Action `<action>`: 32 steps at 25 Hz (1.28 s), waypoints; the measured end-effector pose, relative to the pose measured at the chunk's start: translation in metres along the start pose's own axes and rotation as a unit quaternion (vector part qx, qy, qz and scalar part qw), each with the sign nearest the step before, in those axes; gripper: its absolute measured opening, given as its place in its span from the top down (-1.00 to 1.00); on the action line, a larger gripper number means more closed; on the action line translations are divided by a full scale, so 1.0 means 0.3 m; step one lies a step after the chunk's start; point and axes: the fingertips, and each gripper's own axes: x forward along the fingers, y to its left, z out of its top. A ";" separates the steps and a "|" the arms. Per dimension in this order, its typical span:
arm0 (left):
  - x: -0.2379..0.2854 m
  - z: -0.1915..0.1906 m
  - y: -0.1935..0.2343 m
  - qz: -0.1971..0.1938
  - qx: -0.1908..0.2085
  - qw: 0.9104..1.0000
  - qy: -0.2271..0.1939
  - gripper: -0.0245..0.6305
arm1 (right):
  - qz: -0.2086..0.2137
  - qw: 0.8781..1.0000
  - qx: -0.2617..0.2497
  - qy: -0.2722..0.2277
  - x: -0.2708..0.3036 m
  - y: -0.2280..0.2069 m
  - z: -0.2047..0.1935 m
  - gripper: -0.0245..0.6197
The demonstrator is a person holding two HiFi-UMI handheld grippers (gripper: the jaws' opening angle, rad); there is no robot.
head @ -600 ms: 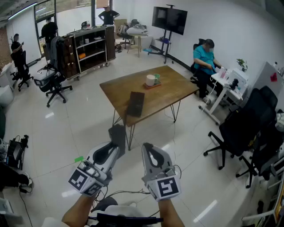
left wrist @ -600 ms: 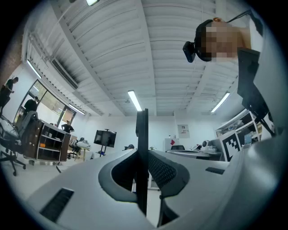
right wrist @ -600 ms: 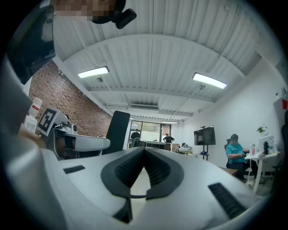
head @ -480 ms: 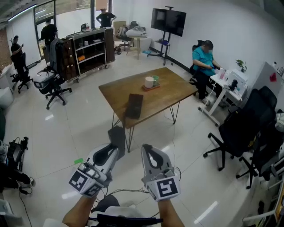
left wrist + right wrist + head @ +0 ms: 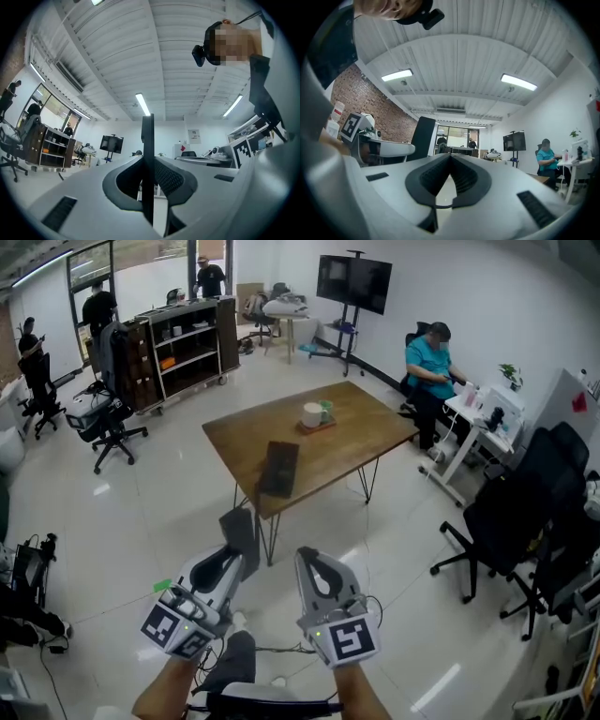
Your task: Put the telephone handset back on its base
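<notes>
Two grippers held low, well short of the table (image 5: 370,432). Left gripper (image 5: 232,557) pinches a thin dark slab edge-on, taken to be the handset (image 5: 241,531), which sticks up past the tips. Right gripper (image 5: 315,570): jaws pressed together, nothing between them. Dark flat unit lies on the table near its front edge, likely the base (image 5: 279,468).

Risks:
- Hold is on a thin section only, so a jolt on the way over could twist or drop the handset.
- Base lies close to the edge, so a hard set-down might shove it off.
- A tilted approach could seat the handset crooked.
</notes>
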 end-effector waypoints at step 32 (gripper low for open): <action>0.513 -0.263 0.806 -0.045 -0.071 0.994 0.062 0.73 | -0.055 0.997 0.005 0.056 0.839 -0.343 -0.206 0.91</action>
